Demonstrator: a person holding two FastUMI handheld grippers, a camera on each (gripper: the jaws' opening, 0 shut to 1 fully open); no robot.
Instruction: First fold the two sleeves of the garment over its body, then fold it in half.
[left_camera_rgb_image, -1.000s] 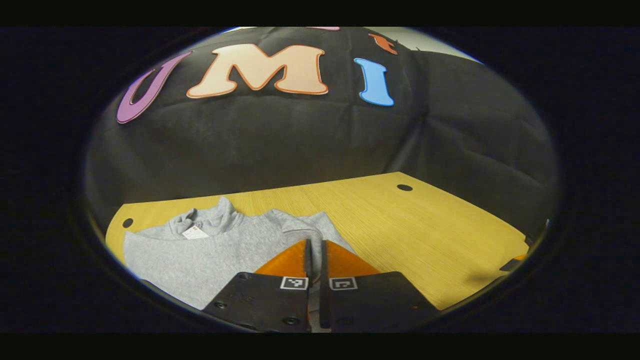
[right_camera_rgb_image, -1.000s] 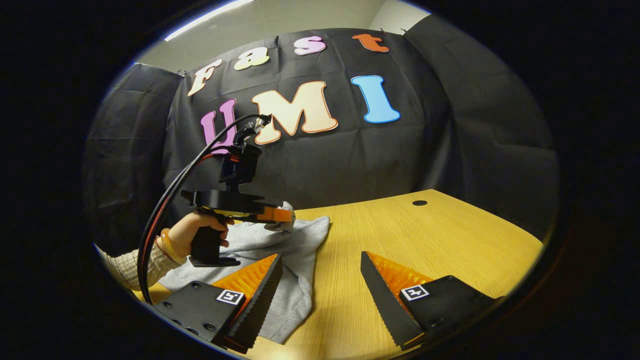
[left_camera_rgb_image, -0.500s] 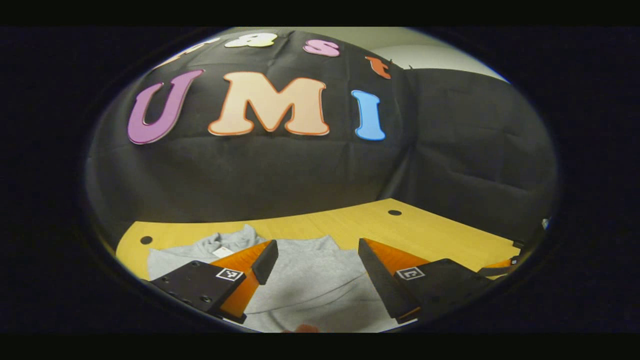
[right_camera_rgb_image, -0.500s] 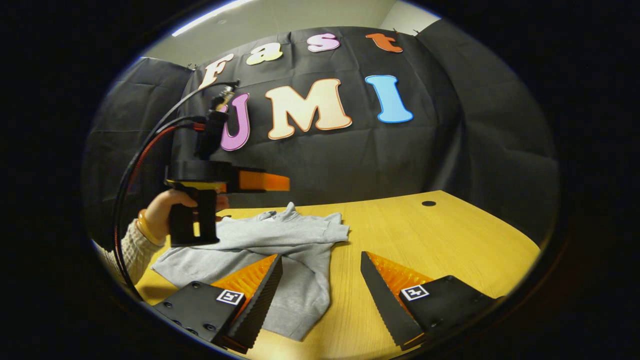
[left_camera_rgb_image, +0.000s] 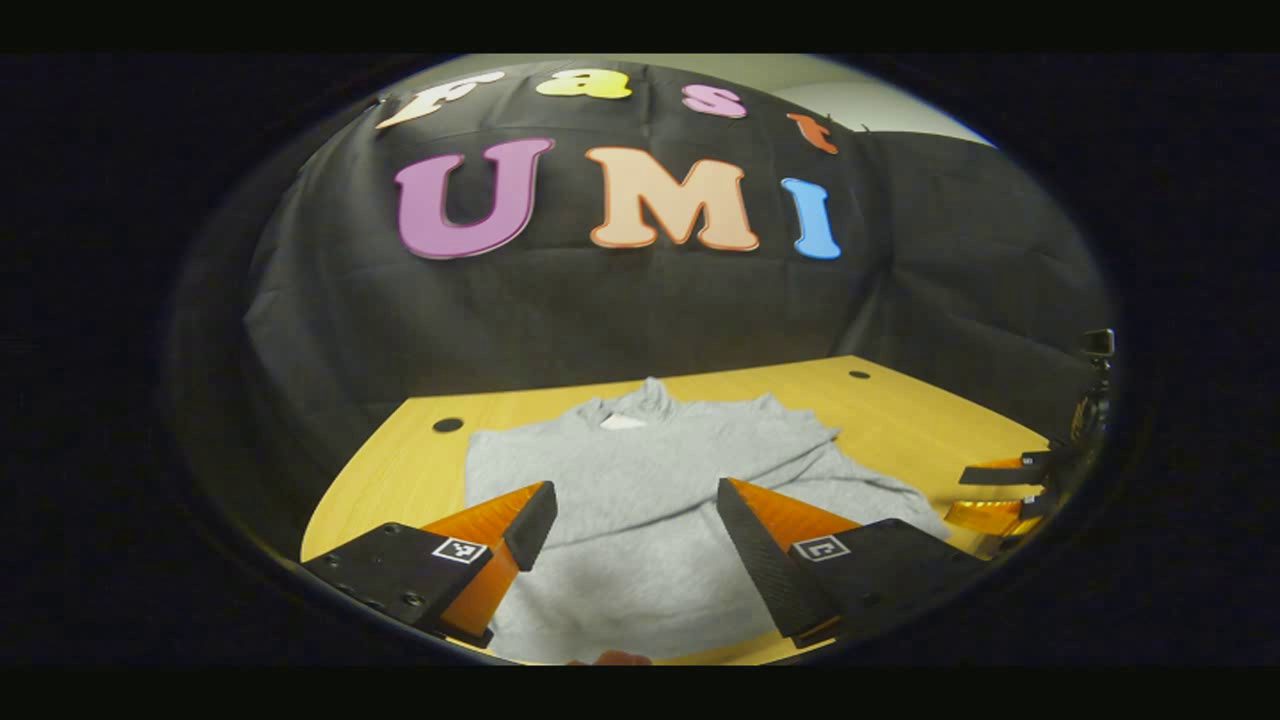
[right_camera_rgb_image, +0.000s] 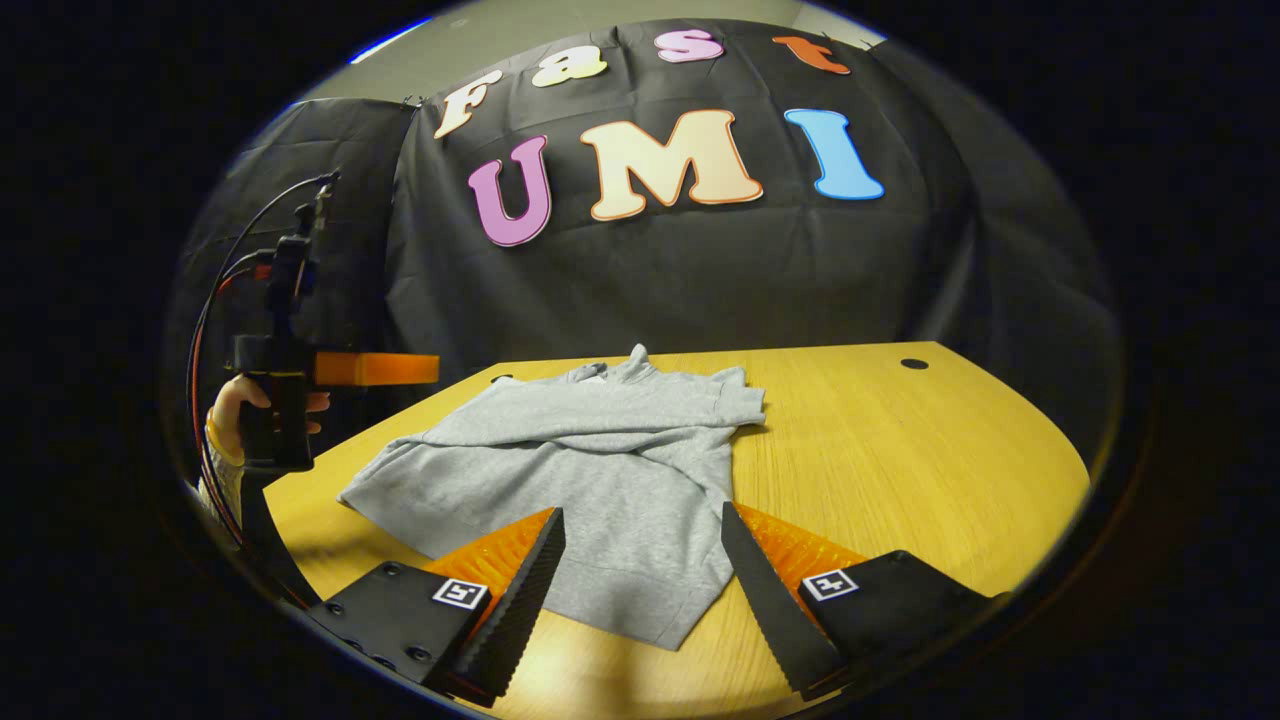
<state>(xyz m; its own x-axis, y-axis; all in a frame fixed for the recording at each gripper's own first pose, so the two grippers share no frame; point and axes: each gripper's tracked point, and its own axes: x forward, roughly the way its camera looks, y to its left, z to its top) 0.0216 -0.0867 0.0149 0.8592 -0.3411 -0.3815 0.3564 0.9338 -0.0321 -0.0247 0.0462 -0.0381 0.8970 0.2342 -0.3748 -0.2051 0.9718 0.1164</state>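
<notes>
The grey sweatshirt (right_camera_rgb_image: 610, 470) lay flat on the wooden surface (right_camera_rgb_image: 900, 470), collar toward the booth wall, a sleeve (right_camera_rgb_image: 600, 410) laid across its chest. That suggested the sleeve folds were done or nearly so. Both tongs hung wide and empty: the left tongs (left_camera_rgb_image: 630, 510) over the body, the right tongs (right_camera_rgb_image: 640, 545) above the hem, likely readying the halving. The near hem was cut off in the left gripper view.

Plain grey garment (right_camera_rgb_image: 600, 450), yellow wood-grain table (right_camera_rgb_image: 900, 450), orange-and-black fingers (right_camera_rgb_image: 520, 580)
</notes>
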